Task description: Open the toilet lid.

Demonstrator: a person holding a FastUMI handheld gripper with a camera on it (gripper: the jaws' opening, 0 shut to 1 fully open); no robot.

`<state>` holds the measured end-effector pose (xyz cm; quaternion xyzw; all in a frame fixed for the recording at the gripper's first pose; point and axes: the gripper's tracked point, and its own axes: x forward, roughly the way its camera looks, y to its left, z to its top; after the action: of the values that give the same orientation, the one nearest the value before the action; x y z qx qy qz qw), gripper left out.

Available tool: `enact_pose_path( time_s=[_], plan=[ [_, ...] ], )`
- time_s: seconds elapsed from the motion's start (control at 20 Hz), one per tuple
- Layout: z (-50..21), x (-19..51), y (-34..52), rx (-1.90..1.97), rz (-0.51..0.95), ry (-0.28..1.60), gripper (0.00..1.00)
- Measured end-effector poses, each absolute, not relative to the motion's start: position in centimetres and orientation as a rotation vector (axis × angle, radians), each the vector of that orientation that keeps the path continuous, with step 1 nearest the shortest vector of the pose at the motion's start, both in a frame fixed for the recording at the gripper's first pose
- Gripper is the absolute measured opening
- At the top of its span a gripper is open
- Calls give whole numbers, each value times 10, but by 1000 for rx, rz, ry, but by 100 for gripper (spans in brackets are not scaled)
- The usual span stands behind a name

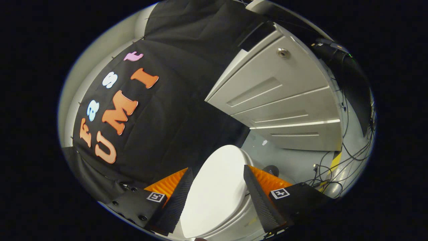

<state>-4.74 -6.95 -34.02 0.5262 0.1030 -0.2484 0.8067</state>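
Two fingers of my gripper [217, 190] stand wide apart and hold nothing, framing the white toilet lid [214, 190], which lies between and just beyond them. It appears to be down flat on the bowl [234, 224], so I judge the task barely begun: this is the approach, with no contact yet that I can see. A pale panelled door [284, 100] stands far off to the right, a tangle of cables [334, 167] trails over the grey floor [294, 160] beneath it, and black cloth [167, 134] hangs on the far left. Next, as I read it, I need to bring the fingers down to the lid's near edge, get one fingertip under the lip or pinch the rim, then swing it up and back toward the cloth. From here I cannot tell how much gap the lip offers.
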Motion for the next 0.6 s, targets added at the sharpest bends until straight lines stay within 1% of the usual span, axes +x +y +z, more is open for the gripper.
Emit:
enact_pose_path(
  time_s=[0.4, 0.6],
  plan=[
    [-379, -59, -85, 1241, -627, 190, 99],
    [-379, -66, -107, 1271, -660, 122, 98]
  ],
)
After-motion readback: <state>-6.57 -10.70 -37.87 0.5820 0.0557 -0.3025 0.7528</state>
